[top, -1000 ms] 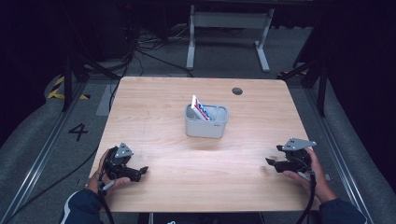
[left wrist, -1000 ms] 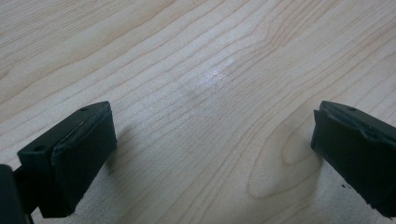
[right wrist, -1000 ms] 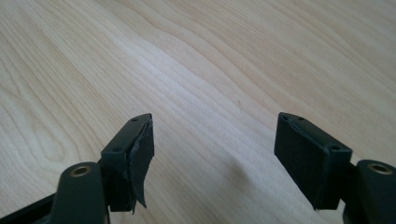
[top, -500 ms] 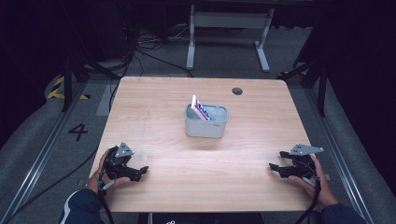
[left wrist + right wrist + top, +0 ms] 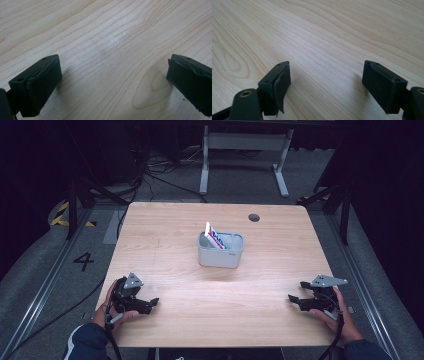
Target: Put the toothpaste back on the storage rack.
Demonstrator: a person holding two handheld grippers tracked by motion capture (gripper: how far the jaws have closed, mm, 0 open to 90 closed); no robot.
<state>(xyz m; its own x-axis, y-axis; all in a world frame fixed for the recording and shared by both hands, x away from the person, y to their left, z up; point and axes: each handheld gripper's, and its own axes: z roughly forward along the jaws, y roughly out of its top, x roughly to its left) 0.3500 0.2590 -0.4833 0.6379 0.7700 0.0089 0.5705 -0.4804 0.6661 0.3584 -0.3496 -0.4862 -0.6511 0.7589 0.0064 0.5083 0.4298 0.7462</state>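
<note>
A grey bin (image 5: 220, 251) stands at the middle of the wooden table (image 5: 175, 225), with a white, red and blue packet (image 5: 215, 236) sticking up out of it. My left gripper (image 5: 150, 303) rests at the front left of the table, held by a hand, and is open. In the left gripper view its jaws stand wide apart over bare wood, left gripper (image 5: 113, 80). My right gripper (image 5: 294, 301) sits at the front right, also open. Nothing lies between its jaws in the right gripper view, right gripper (image 5: 327, 83).
A small dark round hole (image 5: 254, 217) marks the table's far right part. A white metal frame (image 5: 244, 142) and cables lie on the floor beyond the table. A floor marking "4" (image 5: 83, 261) is at the left.
My right gripper has moved down toward the table's front edge and settled lower. The left gripper and the bin have stayed put.
</note>
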